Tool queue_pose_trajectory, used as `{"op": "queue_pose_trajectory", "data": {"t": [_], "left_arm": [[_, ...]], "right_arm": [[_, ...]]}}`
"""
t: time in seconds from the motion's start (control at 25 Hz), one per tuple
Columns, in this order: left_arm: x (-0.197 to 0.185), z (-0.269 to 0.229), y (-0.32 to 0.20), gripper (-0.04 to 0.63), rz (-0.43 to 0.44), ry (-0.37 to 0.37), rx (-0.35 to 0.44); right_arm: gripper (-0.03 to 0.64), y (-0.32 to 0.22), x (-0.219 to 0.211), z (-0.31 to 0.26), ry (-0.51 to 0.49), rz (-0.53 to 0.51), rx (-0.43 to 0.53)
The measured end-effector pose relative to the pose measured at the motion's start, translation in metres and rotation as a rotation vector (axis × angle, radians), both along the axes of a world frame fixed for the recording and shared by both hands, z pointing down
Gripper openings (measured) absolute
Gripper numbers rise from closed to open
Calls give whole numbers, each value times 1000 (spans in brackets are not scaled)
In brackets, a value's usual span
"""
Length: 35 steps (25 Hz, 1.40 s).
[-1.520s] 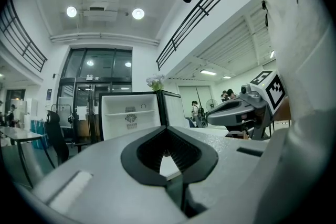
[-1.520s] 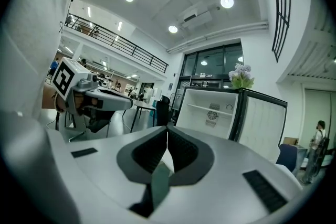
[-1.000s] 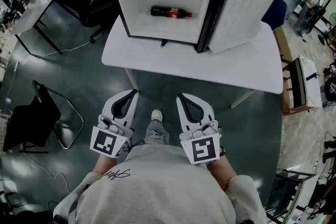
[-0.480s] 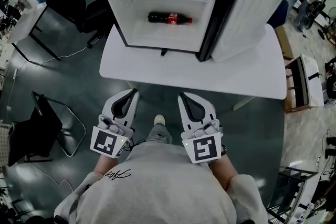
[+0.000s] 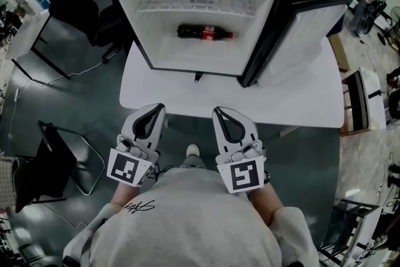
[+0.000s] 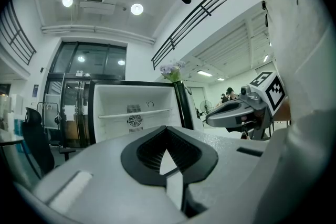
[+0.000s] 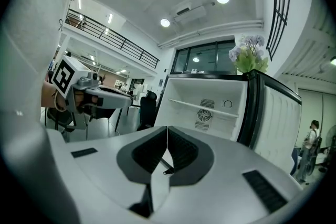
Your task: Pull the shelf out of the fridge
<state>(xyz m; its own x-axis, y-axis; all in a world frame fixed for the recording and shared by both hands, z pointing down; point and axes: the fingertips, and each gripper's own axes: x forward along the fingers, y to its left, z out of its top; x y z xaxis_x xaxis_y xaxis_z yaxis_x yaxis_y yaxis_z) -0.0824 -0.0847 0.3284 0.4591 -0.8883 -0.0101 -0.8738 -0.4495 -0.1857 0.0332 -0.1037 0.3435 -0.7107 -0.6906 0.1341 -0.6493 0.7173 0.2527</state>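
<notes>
Both claws are clenched with nothing between the jaws: the left claw [image 5: 154, 110] and the right claw [image 5: 222, 113] are held side by side at the near edge of the white surface [image 5: 300, 103], well apart from the open fridge [image 5: 128, 22] standing on its far part. The shelf [image 5: 197, 0] is seated in the upper part of the fridge cavity, straight ahead of and beyond both claws, with its long axis running left to right across the opening. Neither claw is judged clearly nearer, since both fall within the width of the opening. From the head view the shelf is seen as a white grid from above, and a cola bottle [image 5: 204, 32] is shown lying on the fridge floor beneath it. In the two gripper views the shelf is seen edge-on as a thin bar above a round vent, while the bottle is hidden behind the claw bodies. The door [image 5: 300, 40] is swung open to the right.
</notes>
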Motion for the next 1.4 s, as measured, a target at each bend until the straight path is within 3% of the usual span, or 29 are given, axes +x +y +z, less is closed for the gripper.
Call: {"op": "queue_pose_trajectory", "data": {"t": [0.8,1.4], "left_arm": [[-42,-3,-81,5,95,-3,26],[-50,2,-111,3,146,-10,22]], "right_arm": [[12,-78,-29,-7,-3,130,48],[12,-105,-30,-6,12,197,60]]}}
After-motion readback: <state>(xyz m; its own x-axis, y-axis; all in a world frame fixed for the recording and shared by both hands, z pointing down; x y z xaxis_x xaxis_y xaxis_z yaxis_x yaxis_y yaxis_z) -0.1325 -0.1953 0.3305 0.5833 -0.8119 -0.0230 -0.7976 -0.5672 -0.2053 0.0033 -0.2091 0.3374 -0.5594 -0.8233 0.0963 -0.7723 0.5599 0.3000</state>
